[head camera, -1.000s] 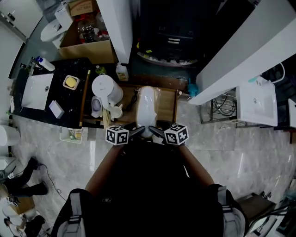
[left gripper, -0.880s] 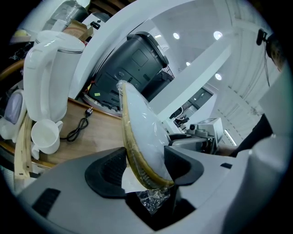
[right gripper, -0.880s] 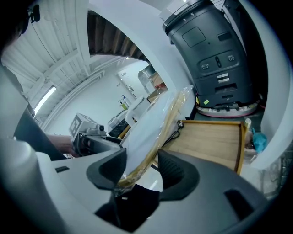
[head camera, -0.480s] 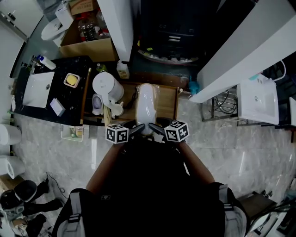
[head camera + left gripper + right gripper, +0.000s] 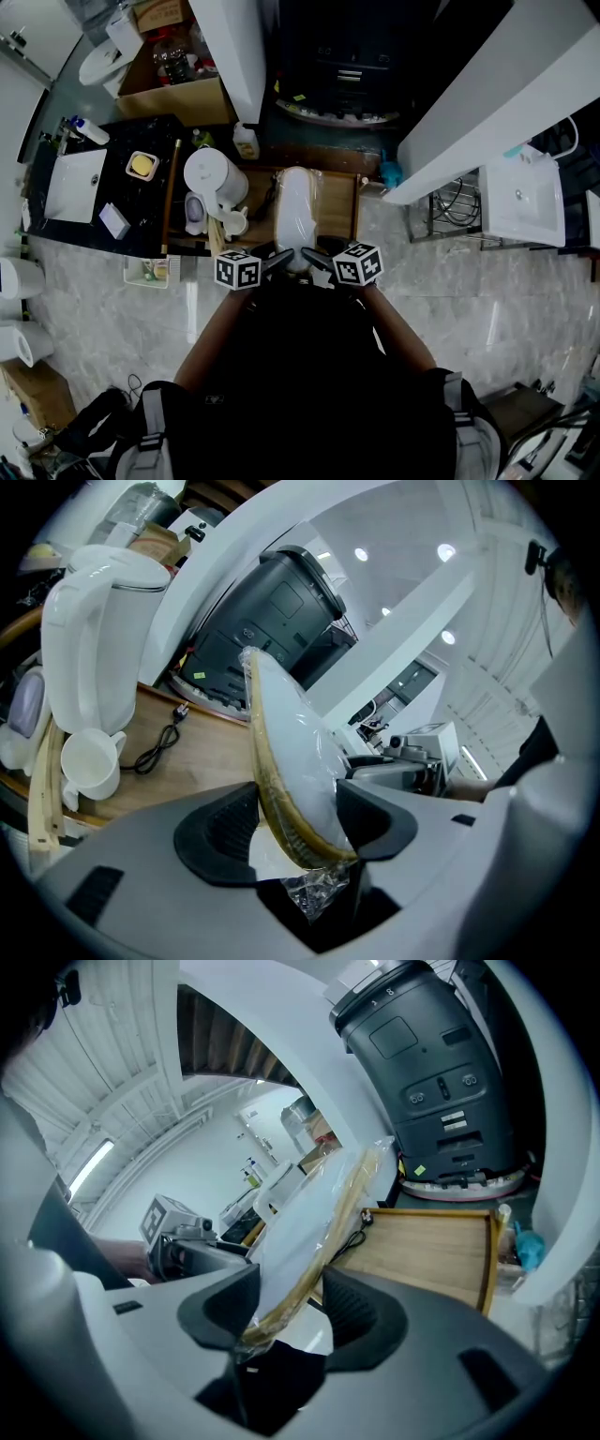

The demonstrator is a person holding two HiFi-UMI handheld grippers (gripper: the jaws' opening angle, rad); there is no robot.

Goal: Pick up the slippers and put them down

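Two hand-held grippers, left (image 5: 298, 822) and right (image 5: 291, 1312), each pinch the near end of the plastic-wrapped white slippers (image 5: 298, 211). Their jaws stand partly apart, with the pads pressed against the pair. The slippers reach away over a wooden tabletop (image 5: 339, 220). At its left are a white mug (image 5: 91, 764), a black power cord (image 5: 155, 747) and a white kettle (image 5: 211, 178). Beyond stands a black appliance (image 5: 272, 602). Pale marble floor (image 5: 487, 300) spreads around, with a white basin (image 5: 75, 183) far left and a second basin (image 5: 523, 202) far right.

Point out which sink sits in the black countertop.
The sink at the view's left, near the small dish with yellow inside; the other sink, at right, is an all-white basin.
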